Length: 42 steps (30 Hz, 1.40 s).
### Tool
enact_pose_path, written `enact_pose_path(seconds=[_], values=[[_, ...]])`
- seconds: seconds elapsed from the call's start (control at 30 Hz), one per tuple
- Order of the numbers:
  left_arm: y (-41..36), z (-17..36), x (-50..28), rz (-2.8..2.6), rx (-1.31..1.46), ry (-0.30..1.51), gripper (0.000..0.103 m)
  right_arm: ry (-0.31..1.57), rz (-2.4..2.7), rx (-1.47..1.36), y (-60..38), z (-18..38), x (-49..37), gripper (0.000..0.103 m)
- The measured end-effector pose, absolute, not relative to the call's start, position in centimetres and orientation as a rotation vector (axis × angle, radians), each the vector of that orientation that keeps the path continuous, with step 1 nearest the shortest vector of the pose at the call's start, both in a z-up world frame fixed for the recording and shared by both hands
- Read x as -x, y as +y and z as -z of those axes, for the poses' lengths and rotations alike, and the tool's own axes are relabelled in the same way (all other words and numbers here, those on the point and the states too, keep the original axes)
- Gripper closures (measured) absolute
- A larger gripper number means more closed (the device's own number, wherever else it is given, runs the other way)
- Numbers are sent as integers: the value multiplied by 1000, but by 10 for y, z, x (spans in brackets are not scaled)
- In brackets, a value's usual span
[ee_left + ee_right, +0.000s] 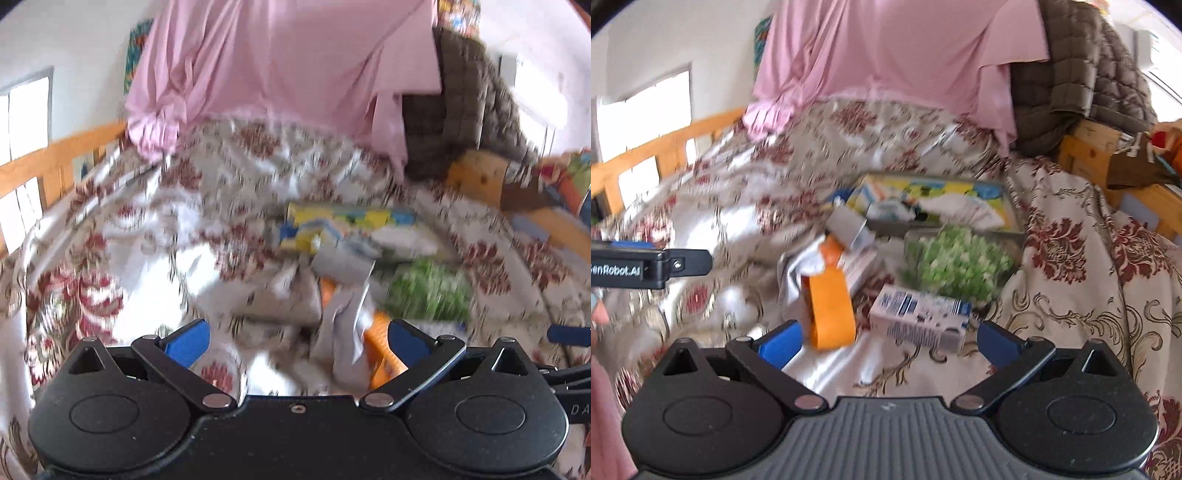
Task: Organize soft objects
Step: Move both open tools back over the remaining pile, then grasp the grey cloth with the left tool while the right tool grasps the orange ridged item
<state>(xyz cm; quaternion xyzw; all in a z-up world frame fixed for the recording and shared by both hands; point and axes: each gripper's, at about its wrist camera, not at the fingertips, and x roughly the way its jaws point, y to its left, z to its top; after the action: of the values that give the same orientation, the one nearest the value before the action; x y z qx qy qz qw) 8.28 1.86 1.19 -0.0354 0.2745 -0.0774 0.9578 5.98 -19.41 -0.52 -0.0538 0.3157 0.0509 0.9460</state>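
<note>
Left wrist: left tongs [297, 341] wide open, empty, over the bed [140, 221]; grey cloth [347, 332] and orange piece [380, 354] lie between the fingers, blurred. Right wrist: right tongs [888, 341] wide open, empty; orange piece [831, 314] and small carton [919, 317] just ahead, green pile [956, 262] behind.

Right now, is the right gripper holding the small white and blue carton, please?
No, the right gripper is open and empty, with the carton lying on the bedspread ahead.

Home bedroom: floral bedspread [1089, 258], wooden bed rail [665, 144].
</note>
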Motion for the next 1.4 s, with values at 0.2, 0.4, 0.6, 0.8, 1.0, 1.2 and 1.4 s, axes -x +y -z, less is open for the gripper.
enact_pose_path(seconds=[0.2, 0.4, 0.6, 0.8, 1.0, 1.2, 1.4], values=[[13, 8, -99, 141, 21, 685, 1, 750, -91, 138, -188, 23, -79, 0], [12, 20, -111, 113, 15, 765, 1, 797, -88, 160, -184, 33, -86, 0], [6, 21, -109, 116, -20, 777, 1, 815, -96, 183, -180, 36, -89, 0], [1, 23, -111, 139, -48, 788, 1, 804, -185, 223, -176, 41, -95, 0], [0, 29, -128, 133, -71, 757, 1, 749, -310, 365, -164, 54, -108, 0], [0, 30, -147, 224, -30, 733, 1, 683, -319, 306, -170, 56, -123, 0], [-12, 39, -169, 344, 1, 721, 1, 693, -335, 205, -179, 62, -146, 7]])
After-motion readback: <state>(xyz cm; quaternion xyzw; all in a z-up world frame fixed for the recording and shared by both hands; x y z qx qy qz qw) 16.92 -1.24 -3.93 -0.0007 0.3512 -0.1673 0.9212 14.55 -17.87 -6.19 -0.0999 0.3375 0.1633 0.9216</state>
